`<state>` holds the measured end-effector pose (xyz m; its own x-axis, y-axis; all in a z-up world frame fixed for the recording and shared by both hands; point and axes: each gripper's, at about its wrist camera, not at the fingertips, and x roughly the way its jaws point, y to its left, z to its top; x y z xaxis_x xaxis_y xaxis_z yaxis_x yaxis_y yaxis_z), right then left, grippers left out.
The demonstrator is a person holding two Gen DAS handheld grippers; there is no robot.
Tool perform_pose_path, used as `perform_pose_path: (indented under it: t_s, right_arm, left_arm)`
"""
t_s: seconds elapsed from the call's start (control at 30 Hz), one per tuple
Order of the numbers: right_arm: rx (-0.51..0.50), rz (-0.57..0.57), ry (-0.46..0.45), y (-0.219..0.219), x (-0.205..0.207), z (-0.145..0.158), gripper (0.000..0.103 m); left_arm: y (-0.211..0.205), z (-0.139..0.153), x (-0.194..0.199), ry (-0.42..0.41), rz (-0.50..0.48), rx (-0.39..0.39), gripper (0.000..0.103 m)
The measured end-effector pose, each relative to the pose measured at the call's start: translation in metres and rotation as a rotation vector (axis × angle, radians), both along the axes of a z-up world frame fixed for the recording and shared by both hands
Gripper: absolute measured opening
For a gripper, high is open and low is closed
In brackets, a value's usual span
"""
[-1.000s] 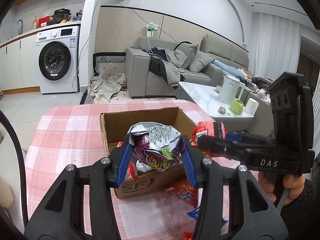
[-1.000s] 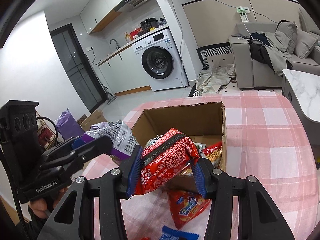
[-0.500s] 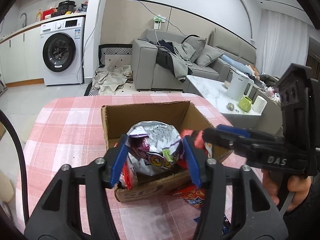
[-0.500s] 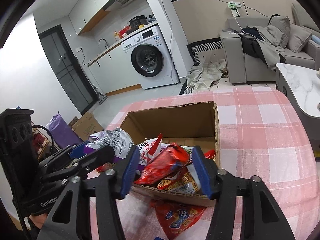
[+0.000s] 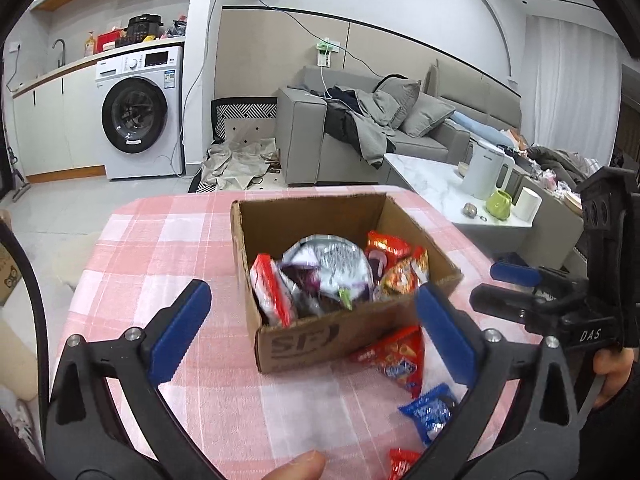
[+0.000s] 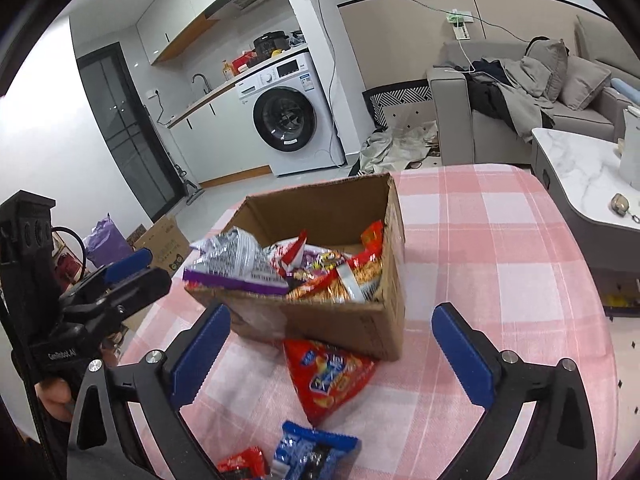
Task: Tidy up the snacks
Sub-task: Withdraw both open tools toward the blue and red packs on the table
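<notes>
A brown cardboard box [image 5: 304, 340] [image 6: 352, 328] stands on the pink checked tablecloth [image 5: 168, 240] and holds several snack packs. A silver and purple bag [image 5: 332, 268] [image 6: 232, 264] lies on top of them. My left gripper [image 5: 312, 324] is open and empty, just in front of the box. My right gripper [image 6: 332, 352] is open and empty, also in front of the box. A red snack bag [image 6: 324, 376] [image 5: 396, 360] and a blue pack [image 6: 312, 452] [image 5: 428, 408] lie on the cloth before the box.
Another small red pack [image 6: 240, 464] lies at the near edge of the table. A white side table [image 5: 440, 184] with a kettle stands to the right. A sofa [image 5: 360, 136] and a washing machine [image 5: 136, 116] stand behind.
Both grippers opened and drew back. The purple bag left my left gripper and the red pack left my right gripper; both now lie in the box.
</notes>
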<state>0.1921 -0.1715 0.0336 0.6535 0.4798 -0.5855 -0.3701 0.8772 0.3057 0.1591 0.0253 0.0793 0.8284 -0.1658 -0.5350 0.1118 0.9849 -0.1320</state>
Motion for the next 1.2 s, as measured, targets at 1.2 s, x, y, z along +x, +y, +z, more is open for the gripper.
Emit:
perform_pose_path:
  t_s: [1.2]
  right_arm:
    - [-0.169,0.049,0.158,0.005,-0.064,-0.063,0.103]
  left_arm:
    - [-0.026,-0.059,-0.101,0.16,-0.063,0.062,0.102]
